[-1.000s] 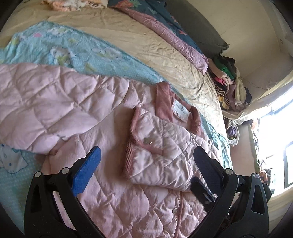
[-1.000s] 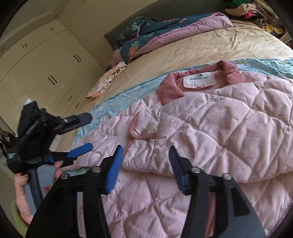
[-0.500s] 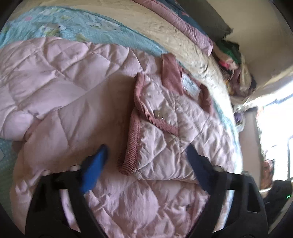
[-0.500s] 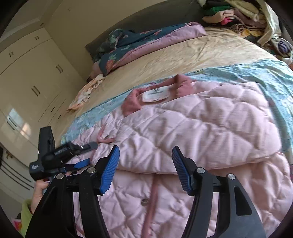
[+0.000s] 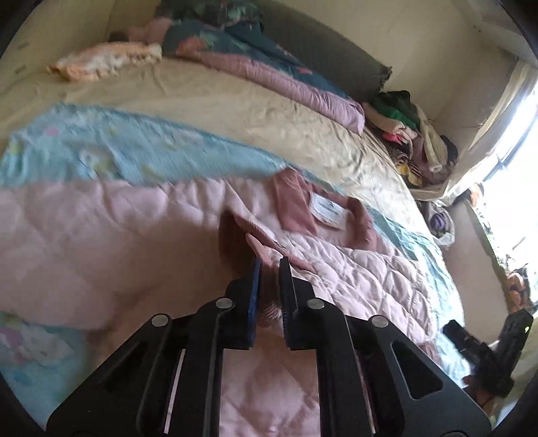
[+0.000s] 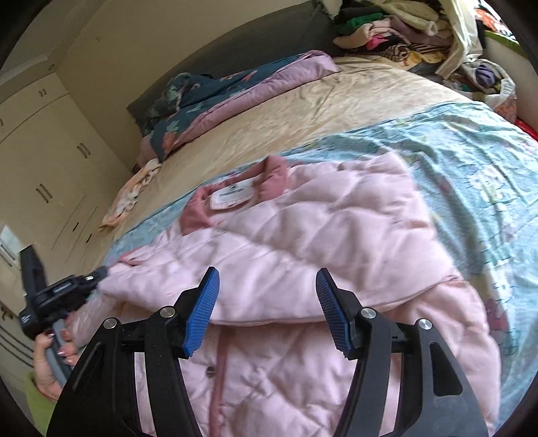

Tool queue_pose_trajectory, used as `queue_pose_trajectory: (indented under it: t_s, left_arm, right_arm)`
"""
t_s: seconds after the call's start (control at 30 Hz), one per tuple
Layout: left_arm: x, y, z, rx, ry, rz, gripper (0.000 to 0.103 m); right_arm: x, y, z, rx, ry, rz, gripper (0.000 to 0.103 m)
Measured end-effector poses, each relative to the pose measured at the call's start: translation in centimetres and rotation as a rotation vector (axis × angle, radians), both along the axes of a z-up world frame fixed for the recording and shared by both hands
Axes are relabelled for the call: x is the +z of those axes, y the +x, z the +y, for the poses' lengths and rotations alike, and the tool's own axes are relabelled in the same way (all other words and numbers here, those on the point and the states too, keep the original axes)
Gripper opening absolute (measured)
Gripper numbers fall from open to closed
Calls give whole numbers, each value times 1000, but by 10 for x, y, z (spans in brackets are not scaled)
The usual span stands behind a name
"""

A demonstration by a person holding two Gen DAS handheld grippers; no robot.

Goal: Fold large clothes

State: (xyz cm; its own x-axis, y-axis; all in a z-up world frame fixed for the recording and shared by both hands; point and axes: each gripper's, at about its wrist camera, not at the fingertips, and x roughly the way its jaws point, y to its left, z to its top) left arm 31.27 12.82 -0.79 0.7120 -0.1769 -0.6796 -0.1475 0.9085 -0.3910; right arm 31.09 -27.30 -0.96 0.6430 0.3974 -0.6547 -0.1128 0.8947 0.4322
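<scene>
A: Nearest first: what is each gripper doing?

B: The left gripper [image 5: 269, 269] has just clamped down on the ribbed cuff [image 5: 265, 250] of the pink quilted jacket [image 6: 302, 242], with the cloth pinched between its pads. The right gripper [image 6: 267, 285] stands released, jaws parted above the near folded edge of the jacket, nothing between them.

A: And where does the jacket lie?

B: Spread on the bed [image 6: 302, 101], on a light blue printed blanket [image 6: 470, 151]. One half is folded over the front, so a soft fold edge runs across just beyond the right gripper. The darker pink collar [image 6: 272, 174] with its white label [image 6: 232, 196] points toward the far side.

A: Any room around it?

B: To the right, bare blue blanket runs from the jacket's edge to the edge of the bed. Beyond the collar lies a broad stretch of beige sheet [image 5: 218, 101], open as far as a dark floral quilt [image 6: 208, 97] at the far end. A pile of clothes [image 6: 403, 30] crowds the far right corner. On the left stand cream wardrobe doors [image 6: 43, 151].
</scene>
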Motion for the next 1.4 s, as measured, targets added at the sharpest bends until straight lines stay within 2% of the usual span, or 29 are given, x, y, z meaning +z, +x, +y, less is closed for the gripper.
queue_pose_trajectory:
  t_s: [0.1,0.2,0.3,0.33,0.43,0.57,0.63,0.73,0.8,0.9,0.97,1.03,1.1,1.17,1.23,1.4]
  left_arm:
    - [-8,-1,3,41,100,24,0]
    - [-29,0,12,38,52,101,0]
    - [-38,-2,8,21,45,125,0]
    - [-38,-2,5,10,38,127,2]
    - [-37,2,-15,-41,36,125,18]
    - [-41,11,-48,-99,50,133,26]
    - [-49,18,-64,-129,73,162,30]
    - [-65,25,-74,-140,96,208,39]
    - [-76,27,-73,-136,96,223,40]
    - [-78,24,-68,-125,67,232,42]
    - [-70,18,-67,-132,55,223,68]
    - [-61,11,-68,-131,69,211,77]
    - [-53,6,-70,-122,88,200,82]
    - [-48,0,-67,-98,83,204,94]
    - [-46,-5,-62,-68,77,222,94]
    - [-40,-19,-51,-33,73,223,94]
  right_arm:
    - [-5,7,-4,-10,-24,21,59]
    - [-15,17,-4,-21,-51,48,60]
    - [-25,25,-1,-20,-74,74,62]
    - [-29,28,0,-18,-91,86,62]
    - [-42,36,3,-15,-127,133,63]
    - [-61,45,3,-15,-137,201,63]
    - [-69,47,3,-15,-138,223,63]
    - [-78,50,1,-20,-119,242,63]
    - [-81,50,1,-20,-111,246,63]
    - [-77,45,0,-22,-94,239,63]
    - [-67,35,-3,-27,-47,213,67]
    - [-58,27,-5,-27,-14,191,76]
    - [-46,17,-1,-14,-1,162,81]
    - [-35,9,5,4,9,136,85]
    - [-26,3,10,15,20,115,91]
    - [-9,-10,24,35,35,89,93]
